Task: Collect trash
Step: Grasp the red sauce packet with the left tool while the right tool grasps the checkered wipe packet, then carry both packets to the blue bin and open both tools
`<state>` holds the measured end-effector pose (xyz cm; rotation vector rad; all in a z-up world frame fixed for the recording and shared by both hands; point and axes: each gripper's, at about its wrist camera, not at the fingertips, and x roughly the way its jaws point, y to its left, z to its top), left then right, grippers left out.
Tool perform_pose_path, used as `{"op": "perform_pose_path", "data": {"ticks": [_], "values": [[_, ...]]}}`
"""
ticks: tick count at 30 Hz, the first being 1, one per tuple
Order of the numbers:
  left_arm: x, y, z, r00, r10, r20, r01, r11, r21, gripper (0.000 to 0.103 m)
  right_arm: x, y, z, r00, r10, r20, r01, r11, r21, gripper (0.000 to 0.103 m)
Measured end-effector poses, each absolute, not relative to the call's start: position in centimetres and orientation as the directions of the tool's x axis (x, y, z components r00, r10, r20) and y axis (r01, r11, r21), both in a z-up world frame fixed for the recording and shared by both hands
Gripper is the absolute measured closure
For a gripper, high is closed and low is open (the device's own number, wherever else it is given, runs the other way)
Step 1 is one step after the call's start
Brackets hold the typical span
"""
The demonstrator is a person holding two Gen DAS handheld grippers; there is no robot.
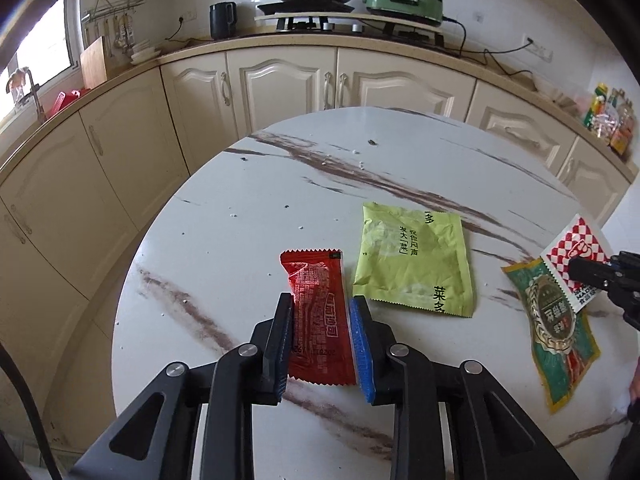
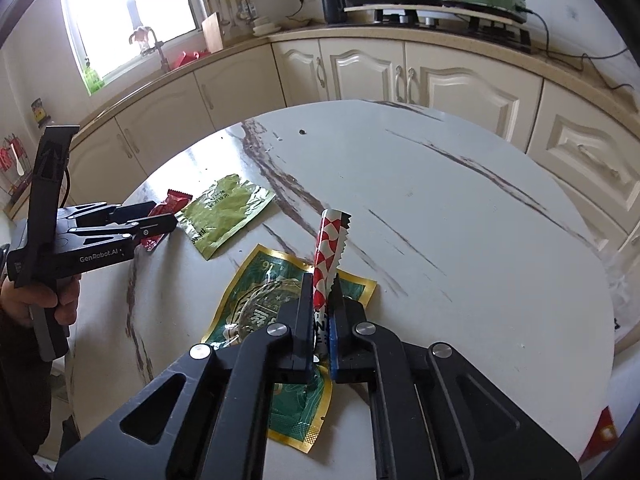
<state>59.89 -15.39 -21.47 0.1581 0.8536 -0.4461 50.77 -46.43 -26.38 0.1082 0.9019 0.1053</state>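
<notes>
**Two wrappers gripped over the marble tabletop**

While the left hand-held gripper [image 1: 322, 312] looks down, its jaws stand narrow around a red sachet [image 1: 316, 316] lying on the tabletop [image 1: 248, 200], pads at its edges. Just beside lies a light green packet [image 1: 412, 260], and farther right a dark green wrapper [image 1: 556, 328].

From the right wrist, the right hand-held gripper [image 2: 323, 292] is clamped on a red-and-white checked wrapper [image 2: 330, 240], lifted upright above the dark green wrapper [image 2: 260, 300].

Left gripper [image 1: 322, 322] jaws narrowed (gripping); right gripper [image 2: 322, 300] jaws clamped.
</notes>
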Motion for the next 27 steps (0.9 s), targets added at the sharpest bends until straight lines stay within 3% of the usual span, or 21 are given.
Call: {"op": "perform_pose_path", "data": {"ticks": [1, 2, 11, 18, 27], "values": [[59.7, -15.2, -21.3, 0.574, -0.332, -0.748, 0.444, 0.894, -0.056, 0.095, 50.8, -46.3, -26.3, 0.617, 0.136, -0.775, -0.044, 0.989, 0.138, 0.097], [59.5, -14.8, -21.0, 0.589, -0.326, -0.739, 0.431, 0.901, -0.053, 0.102, 50.7, -46.2, -26.3, 0.619, 0.137, -0.774, -0.044, 0.989, 0.14, 0.097], [55.1, -12.0, -18.6, 0.596, -0.402, -0.695, 0.455, 0.883, -0.12, 0.102, 49.6, -44.0, -24.3, 0.64, 0.146, -0.755, -0.057, 0.988, 0.143, 0.097], [48.9, -7.4, -15.5, 0.651, -0.404, -0.642, 0.454, 0.886, -0.098, 0.102, 48.2, -39.2, -21.1, 0.669, 0.19, -0.718, -0.114, 0.981, 0.154, 0.097], [41.1, 3.9, -14.4, 0.74, -0.288, -0.607, 0.326, 0.944, -0.051, 0.102, 47.7, -25.0, -19.0, 0.647, 0.353, -0.675, -0.315, 0.931, 0.185, 0.097]]}}
